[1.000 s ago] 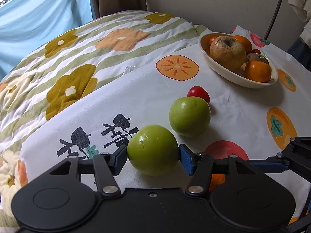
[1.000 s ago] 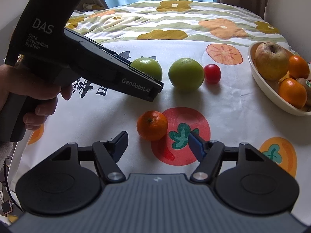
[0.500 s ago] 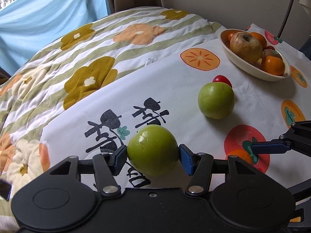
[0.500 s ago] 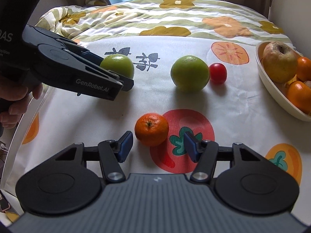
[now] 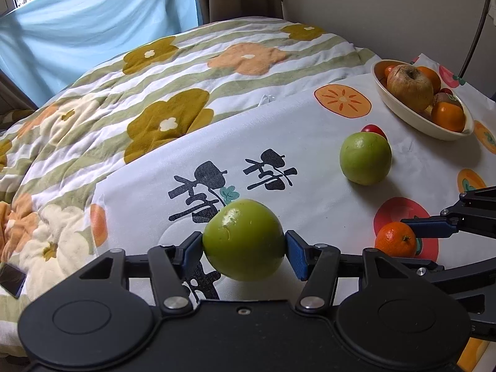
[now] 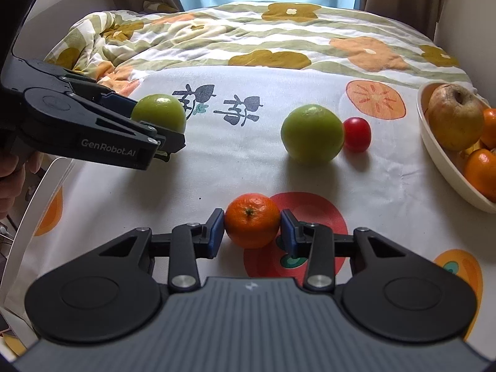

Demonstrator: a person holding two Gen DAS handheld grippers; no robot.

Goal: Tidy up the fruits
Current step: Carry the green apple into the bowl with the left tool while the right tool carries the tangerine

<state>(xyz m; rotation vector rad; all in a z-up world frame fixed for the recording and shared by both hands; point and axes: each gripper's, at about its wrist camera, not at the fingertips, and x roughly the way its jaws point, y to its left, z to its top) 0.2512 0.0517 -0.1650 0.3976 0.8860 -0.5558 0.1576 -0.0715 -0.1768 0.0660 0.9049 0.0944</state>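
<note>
My left gripper (image 5: pixel 244 248) is shut on a green apple (image 5: pixel 244 239) and holds it above the white cloth; the apple also shows in the right wrist view (image 6: pixel 159 112). My right gripper (image 6: pixel 251 232) is closed around a mandarin (image 6: pixel 251 219) that sits on the cloth, pads touching its sides; the mandarin also shows in the left wrist view (image 5: pixel 395 239). A second green apple (image 6: pixel 312 134) and a small red tomato (image 6: pixel 357 134) lie further back. A cream bowl (image 6: pixel 440 158) at the right holds a brownish apple (image 6: pixel 454 117) and mandarins.
The white printed cloth (image 6: pixel 248 170) lies over a flowered quilt (image 6: pixel 279 40). A blue curtain (image 5: pixel 93 24) hangs behind. A phone (image 5: pixel 11 279) lies at the quilt's left edge. The wall stands close behind the bowl (image 5: pixel 418 121).
My left gripper carried the green apple leftwards, away from the other fruit. My right gripper moved forward and closed its fingers onto the mandarin.
</note>
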